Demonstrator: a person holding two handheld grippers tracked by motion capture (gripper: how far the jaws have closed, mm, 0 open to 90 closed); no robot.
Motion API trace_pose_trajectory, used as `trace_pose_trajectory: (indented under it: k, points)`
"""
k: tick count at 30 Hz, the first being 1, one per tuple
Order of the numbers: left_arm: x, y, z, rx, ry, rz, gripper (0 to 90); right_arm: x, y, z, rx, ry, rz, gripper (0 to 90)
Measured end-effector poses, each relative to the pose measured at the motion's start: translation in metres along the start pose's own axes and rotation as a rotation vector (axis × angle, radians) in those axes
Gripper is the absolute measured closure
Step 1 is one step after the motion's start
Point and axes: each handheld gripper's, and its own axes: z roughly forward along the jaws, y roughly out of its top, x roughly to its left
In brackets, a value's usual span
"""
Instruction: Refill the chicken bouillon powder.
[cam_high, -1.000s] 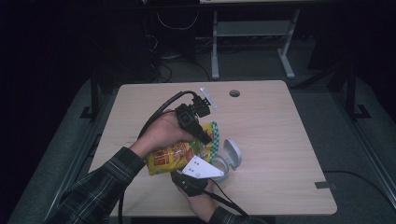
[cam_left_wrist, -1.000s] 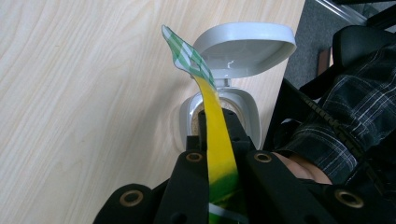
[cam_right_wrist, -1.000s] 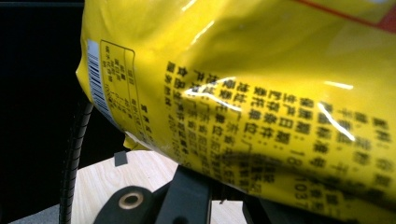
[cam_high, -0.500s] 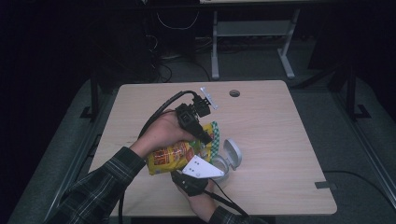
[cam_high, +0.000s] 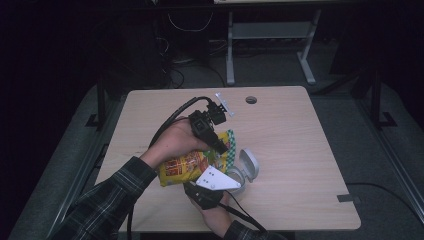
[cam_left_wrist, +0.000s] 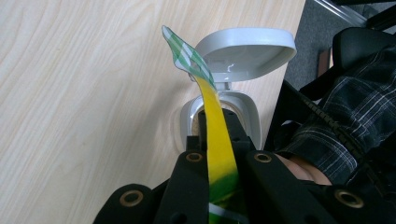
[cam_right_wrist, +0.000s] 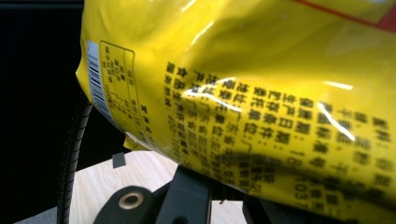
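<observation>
The yellow snack bag (cam_right_wrist: 261, 93) hid the right gripper's jaw tips, its print blurred and its top cut off by the frame.

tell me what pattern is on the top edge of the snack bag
Green and white checks on the snack bag, above its yellow body; clearest in the left gripper view.

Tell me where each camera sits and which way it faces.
High view: above the table, looking forward and down; both forearms, left gripper, right gripper.
Left gripper view: along its fingers, shut on the bag's edge, toward the lidded container; a sleeve.
Right gripper view: up against the bag.
Shared: the bag appears in all three.
</observation>
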Motion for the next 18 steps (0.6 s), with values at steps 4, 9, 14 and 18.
trace_pose_trajectory:
  k: [4,9,14,18]
  points:
    - [-0.0007,0.0011,-0.0006,0.002,0.002,0.002,90.0,-0.0005,0.0006,-0.0005,-0.002,-0.002,0.000,89.7]
    - [-0.0005,0.0011,-0.0002,0.000,0.003,0.000,90.0,-0.0007,0.0005,-0.0004,-0.001,-0.003,0.003,89.8]
    - [-0.0006,0.0013,-0.0003,-0.001,0.003,0.000,90.0,-0.0010,0.0007,-0.0005,-0.001,-0.004,0.003,89.8]
    - [-0.0005,0.0012,-0.0001,0.002,0.003,0.000,90.0,-0.0007,0.0005,-0.0004,-0.001,-0.004,0.004,89.8]
